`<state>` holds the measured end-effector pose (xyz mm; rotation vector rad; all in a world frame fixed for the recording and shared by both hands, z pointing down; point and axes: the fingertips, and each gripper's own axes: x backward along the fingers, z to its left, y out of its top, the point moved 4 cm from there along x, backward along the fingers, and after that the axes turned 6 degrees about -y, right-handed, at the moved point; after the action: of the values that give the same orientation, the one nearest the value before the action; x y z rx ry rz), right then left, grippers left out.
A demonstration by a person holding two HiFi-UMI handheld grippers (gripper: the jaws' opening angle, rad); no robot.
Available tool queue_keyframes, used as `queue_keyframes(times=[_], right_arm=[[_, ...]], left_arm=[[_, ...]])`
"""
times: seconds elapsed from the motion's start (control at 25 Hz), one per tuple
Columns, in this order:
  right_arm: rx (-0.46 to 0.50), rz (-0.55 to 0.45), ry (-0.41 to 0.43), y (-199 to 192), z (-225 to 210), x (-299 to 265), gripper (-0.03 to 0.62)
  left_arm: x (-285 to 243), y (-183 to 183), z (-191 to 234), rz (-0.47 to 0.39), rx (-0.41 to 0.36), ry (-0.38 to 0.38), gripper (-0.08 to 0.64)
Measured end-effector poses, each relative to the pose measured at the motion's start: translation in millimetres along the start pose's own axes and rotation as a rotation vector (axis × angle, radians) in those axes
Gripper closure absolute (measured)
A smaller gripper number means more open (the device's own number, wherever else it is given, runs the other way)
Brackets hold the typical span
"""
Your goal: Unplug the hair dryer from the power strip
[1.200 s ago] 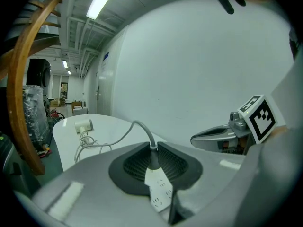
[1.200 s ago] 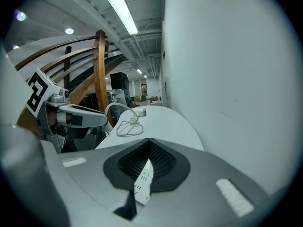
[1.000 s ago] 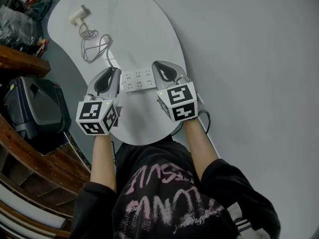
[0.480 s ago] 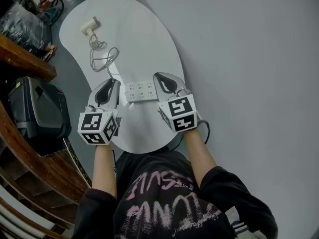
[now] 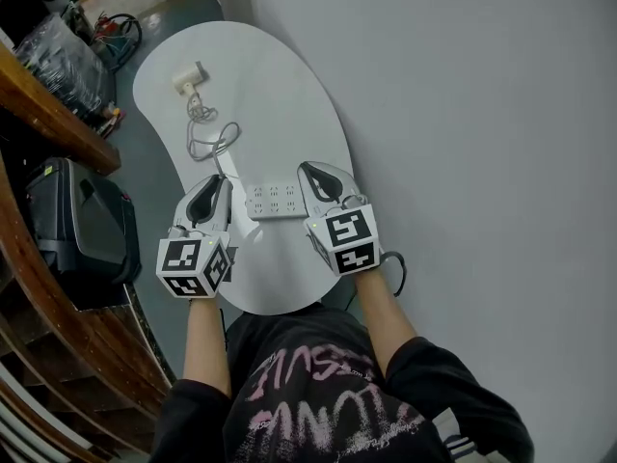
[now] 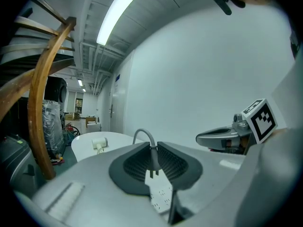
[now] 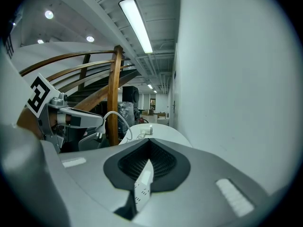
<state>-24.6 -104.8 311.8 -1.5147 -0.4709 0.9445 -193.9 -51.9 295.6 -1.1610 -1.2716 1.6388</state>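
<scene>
A white power strip (image 5: 278,201) lies across the near part of the white table (image 5: 280,85). My left gripper (image 5: 213,183) is at its left end, shut on the hair dryer's plug (image 6: 152,167). The plug's prongs hang bare above the strip (image 6: 161,196). Its grey cord (image 6: 141,135) arcs up from the jaws and runs through a loose coil (image 5: 207,139) to the white hair dryer (image 5: 192,80) at the far end. My right gripper (image 5: 311,171) hovers shut over the strip's right end (image 7: 143,178), nothing visibly between its pads.
A wooden curved railing (image 5: 58,114) and a black case (image 5: 82,230) stand left of the table. A grey wall (image 5: 463,114) runs along its right side. A dark cable loop (image 5: 395,263) hangs by my right wrist.
Both grippers have lifted a little above the table, the left one keeping hold of the plug. The head view has shifted, so the table and strip sit lower in the frame.
</scene>
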Motion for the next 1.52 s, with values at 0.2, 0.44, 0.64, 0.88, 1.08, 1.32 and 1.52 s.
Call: queue_keyframes(times=[0.2,0.44,0.64,0.88,1.08,1.32,1.52], right_arm=[[-0.005,-0.024,0.005,3,0,7,0.572],[-0.009,-0.05,0.014,8,1,14,0.572],[-0.008,-0.066,0.016,14,-1,16,0.572],[-0.005,-0.078,0.005,22,-6,16,0.572],[-0.008,-0.114,-0.011,33,-13,17,0.572],[-0.001,-0.141,-0.009,45,-16,17,0.574],[0.005,-0.153,-0.001,49,-17,16,0.575]], left_arm=[[5,1,-6,-0.009,-0.003,0.01,0.506],[12,12,-13,-0.072,-0.034,0.024,0.558],[6,13,-18,-0.056,-0.058,0.023,0.558],[11,22,-14,-0.089,-0.059,0.032,0.558],[17,35,-9,-0.122,-0.08,0.049,0.558],[20,44,-8,-0.144,-0.097,0.062,0.558],[21,47,-8,-0.154,-0.106,0.074,0.558]])
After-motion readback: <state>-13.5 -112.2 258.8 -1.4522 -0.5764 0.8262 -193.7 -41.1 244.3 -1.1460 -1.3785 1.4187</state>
